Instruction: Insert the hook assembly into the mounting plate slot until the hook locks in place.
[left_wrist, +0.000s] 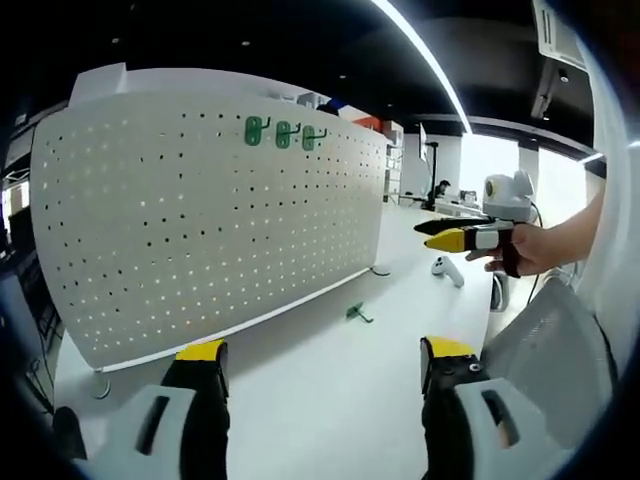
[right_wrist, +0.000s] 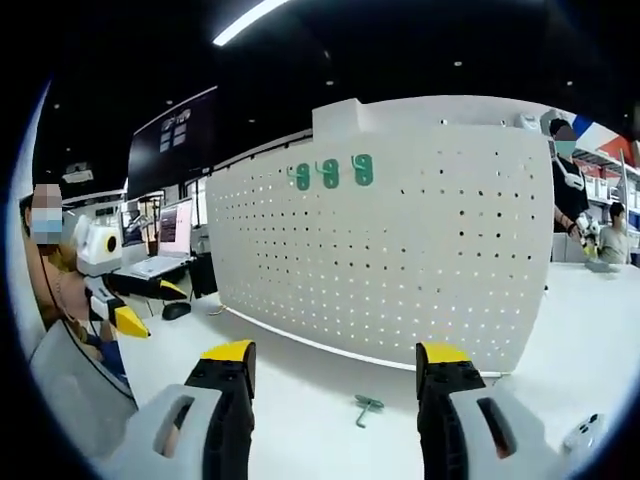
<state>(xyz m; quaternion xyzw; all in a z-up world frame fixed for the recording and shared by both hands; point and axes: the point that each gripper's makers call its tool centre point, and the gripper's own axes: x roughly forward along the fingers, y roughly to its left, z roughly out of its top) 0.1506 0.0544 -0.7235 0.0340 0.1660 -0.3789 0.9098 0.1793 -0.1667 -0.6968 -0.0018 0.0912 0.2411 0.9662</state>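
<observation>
Left gripper: jaws spread wide, nothing between them.
Right gripper: jaws likewise apart and empty; in the left gripper view it shows at the right edge, held by a hand.
Loose hook: green, lying on the white counter ahead of both grippers, between the jaw tips in the right gripper view; its shape is too small to make out.
Pegboard: upright on the counter beyond the hook, three green hooks near its top edge.
Writing: none readable.

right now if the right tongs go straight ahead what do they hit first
Probably the green hook lying on the white table, just ahead between the open right tongs. If they pass above it, the pegboard comes next; depth is unclear.
</observation>
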